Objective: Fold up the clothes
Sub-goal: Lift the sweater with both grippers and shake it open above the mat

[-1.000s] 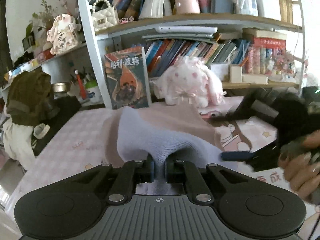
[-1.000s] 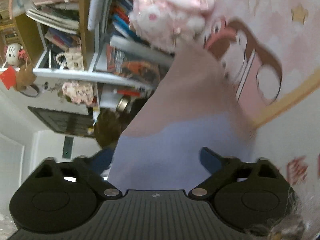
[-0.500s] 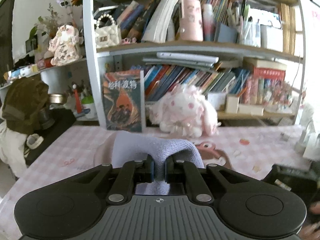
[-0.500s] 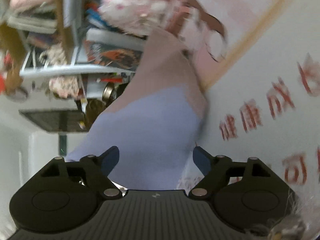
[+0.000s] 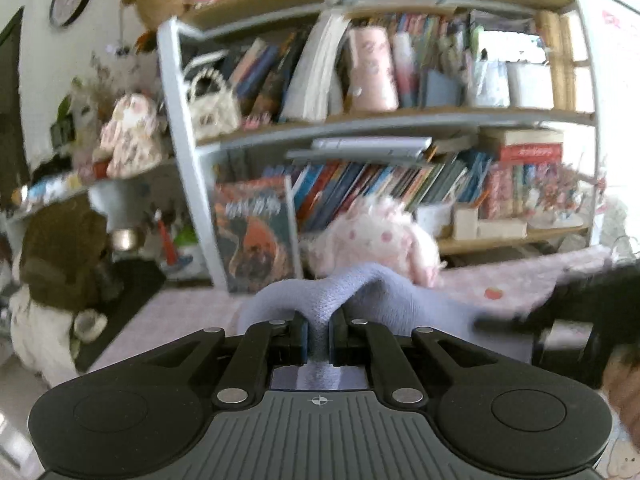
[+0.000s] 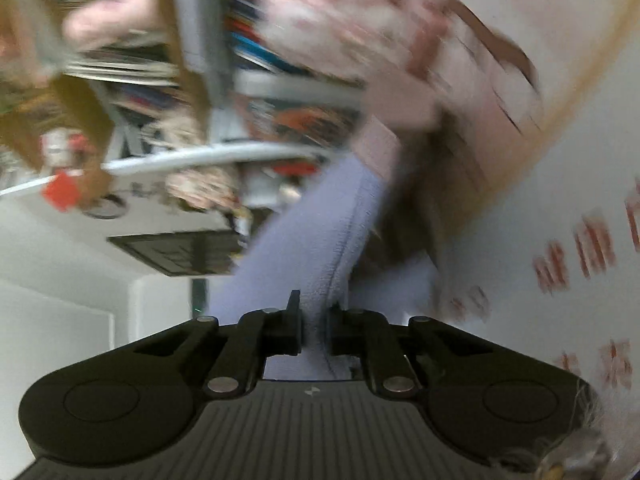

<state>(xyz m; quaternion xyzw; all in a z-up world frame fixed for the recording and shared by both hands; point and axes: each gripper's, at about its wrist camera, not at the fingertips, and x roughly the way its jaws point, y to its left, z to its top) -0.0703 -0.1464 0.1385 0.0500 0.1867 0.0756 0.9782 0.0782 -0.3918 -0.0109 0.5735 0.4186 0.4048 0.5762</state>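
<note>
lilac garment (image 5: 376, 288) btwn both tools, writing unreadable

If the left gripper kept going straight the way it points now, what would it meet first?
Beyond the lavender garment pinched in the left gripper, probably the pink plush toy in front of the bookshelf, though depth is uncertain.

A pale lavender-blue knitted garment (image 5: 320, 300), plain and unpatterned. Both grippers are black: the left gripper (image 5: 319, 336) and right gripper (image 6: 315, 332). The table cover (image 5: 520, 280) is light pink with small motifs. A white plush toy (image 5: 376, 236) has pink spots. The white cloth (image 6: 540, 216) bears red characters, blurred, possibly edged in yellow.
</note>
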